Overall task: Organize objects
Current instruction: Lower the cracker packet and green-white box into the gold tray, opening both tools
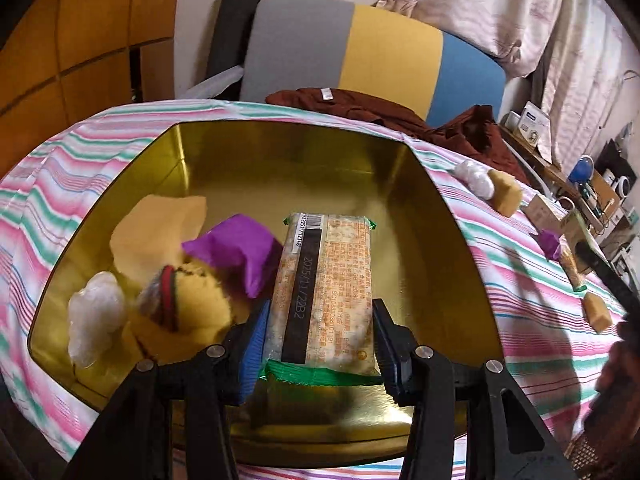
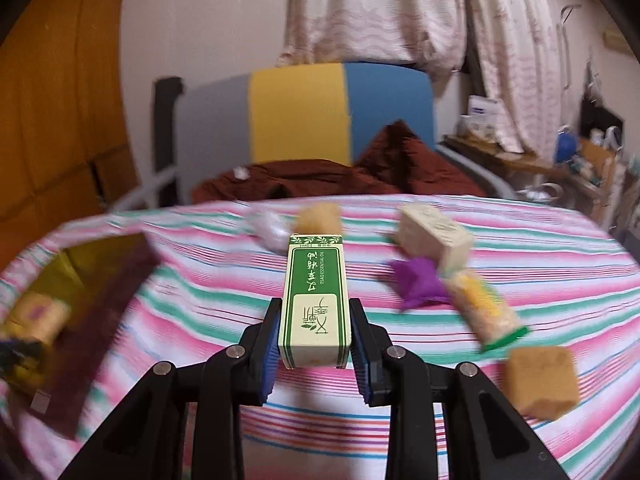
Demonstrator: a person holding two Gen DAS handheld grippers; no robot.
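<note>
Left gripper [image 1: 320, 336] angles steeply down over the gold tin [image 1: 440, 208], fingers pinching a snack packet [image 1: 326, 284]; right gripper [image 2: 316, 340], tilted less, pinches a green box [image 2: 316, 300] above the striped table [image 2: 208, 300].

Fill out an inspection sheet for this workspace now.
Surface: striped cloth.
Job's things: gold tin holds several wrapped items; more lie loose on the cloth, including a purple wrapper and tan block.
Clutter: brown garment.
Grippers: left tongs grip a snack packet over the tin; right tongs grip a green box.
Cables: nothing seen.
Surroundings: tricolour chair, curtains.
</note>
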